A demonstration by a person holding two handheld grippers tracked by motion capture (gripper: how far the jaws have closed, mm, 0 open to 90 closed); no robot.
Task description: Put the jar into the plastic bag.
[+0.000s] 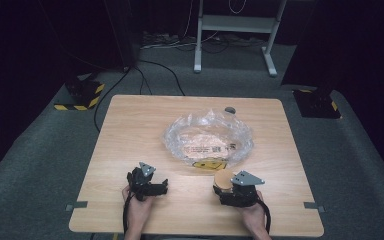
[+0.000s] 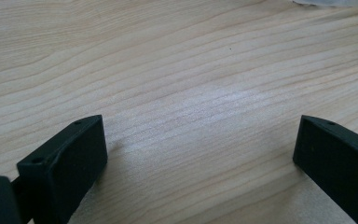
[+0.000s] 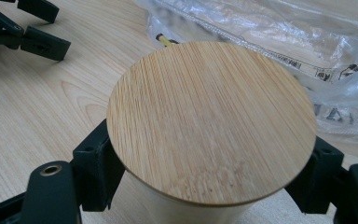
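On the near left of the worktop (image 1: 130, 125) the left tool (image 1: 161, 187) sits low over bare wood, held by the person's left hand (image 1: 139, 210). Its jaws stand wide apart with nothing between them; in the left gripper view there is only wood grain in the gap, and a sliver of clear plastic at the far right corner.

Further in, about the middle of the worktop and a little to the far side, lies a crumpled clear plastic bag (image 1: 207, 137) with printed labels showing through it. A small dark round thing (image 1: 229, 110) sits just beyond the bag's far edge; I cannot tell what it is.

Near right, the right tool (image 3: 209, 163) has its jaws closed against both sides of a pale container with a round bamboo lid (image 3: 212, 121). The container stands upright on the wood, just beside the bag's near edge, and the lid looks seated flat.

To my eye the step in hand is the grip on the container, with the bag waiting. I'd judge the next move calls for the right tool to lift it without tilting while the free left tool reaches toward the bag, perhaps to catch its edge. The plastic is limp and slippery, so a pinch on a fold would serve best.
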